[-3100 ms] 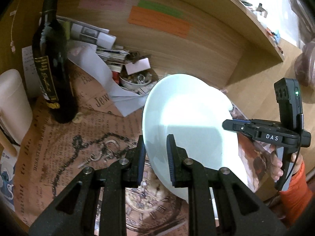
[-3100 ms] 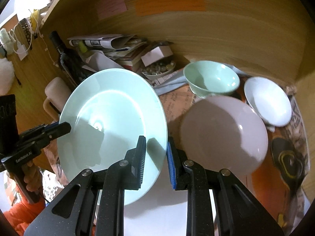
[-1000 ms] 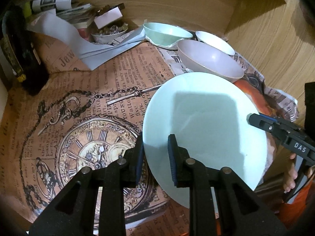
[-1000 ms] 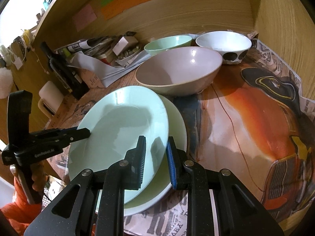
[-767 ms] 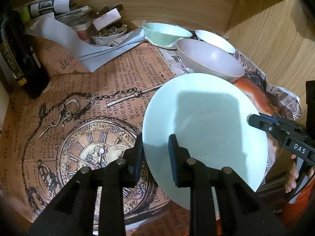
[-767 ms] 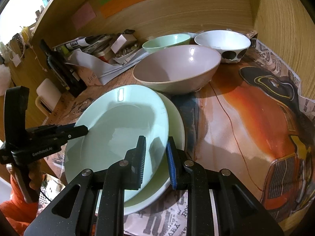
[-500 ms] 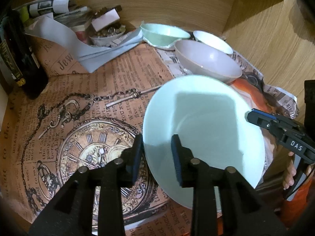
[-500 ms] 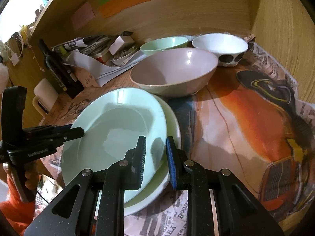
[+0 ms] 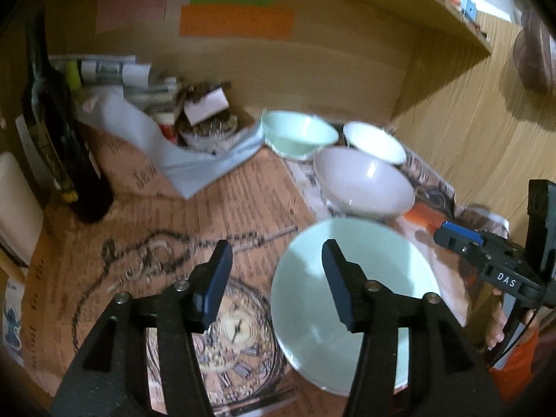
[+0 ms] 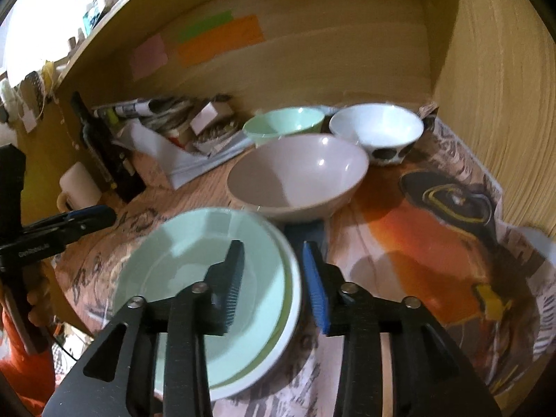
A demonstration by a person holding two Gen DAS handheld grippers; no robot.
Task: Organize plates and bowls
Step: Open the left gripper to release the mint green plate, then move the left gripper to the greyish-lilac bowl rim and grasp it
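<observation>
Both tools, left (image 9: 274,278) and right (image 10: 272,278), gape empty over stacked mint plates (image 10: 194,278).

Top plate (image 10: 194,278): pale mint green; lower plate (image 10: 290,299) beneath it white-rimmed with an olive-green band. Large bowl (image 10: 299,177) at 12 o'clock of the plates: dusty pink-grey. Bowl (image 10: 283,121) at 11 o'clock of it: mint green. Bowl (image 10: 377,132) at 1 o'clock: white with dark spots outside. Paper (image 9: 166,229): brown newsprint with a black clock and chain print. Right paper (image 10: 427,243): orange and black. Bottle (image 9: 59,146): dark, gold lettering. Wall notes (image 9: 236,21): pink, green, orange. Right gripper (image 10: 272,285) pads: one blue, one black.
</observation>
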